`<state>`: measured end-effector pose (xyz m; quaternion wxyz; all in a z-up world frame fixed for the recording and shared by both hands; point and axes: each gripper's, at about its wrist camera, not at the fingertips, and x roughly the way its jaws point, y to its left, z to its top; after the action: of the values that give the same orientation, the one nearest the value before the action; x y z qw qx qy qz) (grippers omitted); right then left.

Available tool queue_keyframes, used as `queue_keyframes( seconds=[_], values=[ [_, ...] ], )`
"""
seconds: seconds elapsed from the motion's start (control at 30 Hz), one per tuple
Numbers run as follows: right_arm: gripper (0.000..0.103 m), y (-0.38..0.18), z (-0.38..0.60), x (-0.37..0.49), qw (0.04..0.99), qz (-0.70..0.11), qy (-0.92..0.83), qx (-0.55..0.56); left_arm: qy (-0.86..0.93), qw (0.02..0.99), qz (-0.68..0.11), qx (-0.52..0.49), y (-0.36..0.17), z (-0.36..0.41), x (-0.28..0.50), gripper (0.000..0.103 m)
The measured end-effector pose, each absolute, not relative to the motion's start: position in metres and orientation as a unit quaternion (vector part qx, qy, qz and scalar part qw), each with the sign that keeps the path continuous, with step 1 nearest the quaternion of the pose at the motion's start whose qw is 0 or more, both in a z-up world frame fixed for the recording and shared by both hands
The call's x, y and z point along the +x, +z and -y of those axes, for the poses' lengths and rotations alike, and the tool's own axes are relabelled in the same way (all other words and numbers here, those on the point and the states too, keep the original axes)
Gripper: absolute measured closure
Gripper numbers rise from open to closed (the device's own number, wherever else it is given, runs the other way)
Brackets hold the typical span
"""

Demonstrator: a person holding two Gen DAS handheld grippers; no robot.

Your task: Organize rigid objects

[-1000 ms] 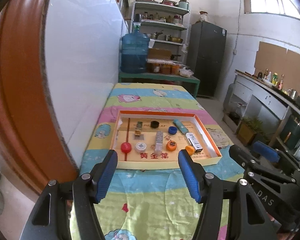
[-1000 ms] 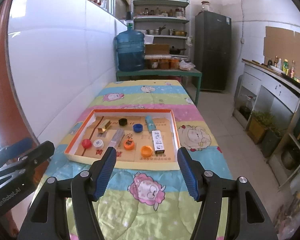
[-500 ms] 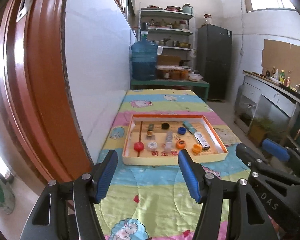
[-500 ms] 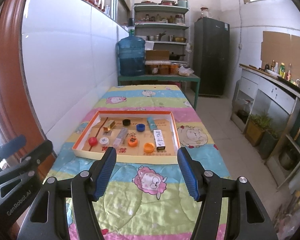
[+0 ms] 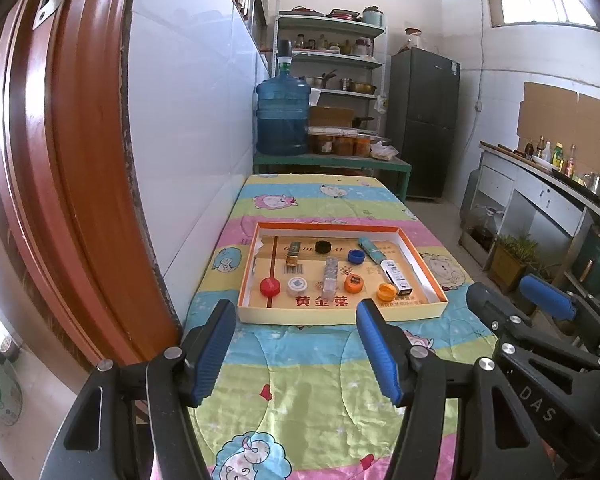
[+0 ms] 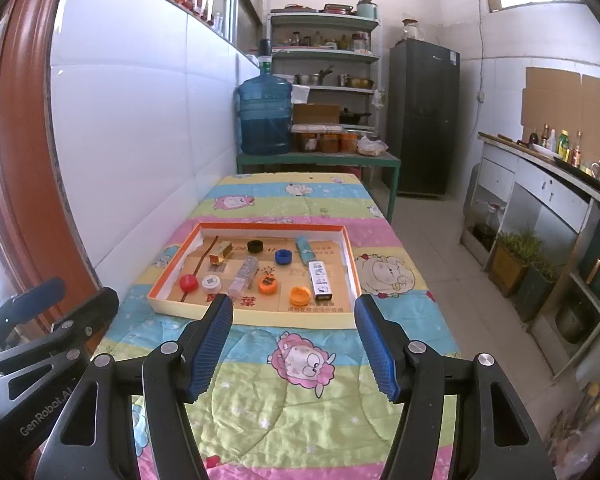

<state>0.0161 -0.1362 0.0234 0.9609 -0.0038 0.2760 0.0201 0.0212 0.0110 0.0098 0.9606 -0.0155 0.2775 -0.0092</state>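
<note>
Both grippers, left (image 5: 296,342) and right (image 6: 294,338), hover with fingers spread, gripping nothing; bottle caps and small boxes lie in the cardboard tray (image 6: 256,314) just beyond, mid-bench.

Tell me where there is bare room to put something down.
Free: the quilt between the tray's near wall and both open grippers, left and right; also the quilt beyond the tray's far wall. Crowded: the tray floor, strewn with caps and small boxes.

open quilt (image 6: 300,408) before tray (image 6: 260,316), wall (image 6: 140,140) leftward
</note>
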Motion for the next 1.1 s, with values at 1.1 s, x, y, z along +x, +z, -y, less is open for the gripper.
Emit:
queue_keyframes(
  seconds=[1.1],
  values=[
    [0.038, 0.0211, 0.1348, 0.0153, 0.96, -0.28, 0.026, 0.0, -0.014, 0.961, -0.277, -0.016, 0.0136, -0.0103, 0.0168, 0.04]
  ],
)
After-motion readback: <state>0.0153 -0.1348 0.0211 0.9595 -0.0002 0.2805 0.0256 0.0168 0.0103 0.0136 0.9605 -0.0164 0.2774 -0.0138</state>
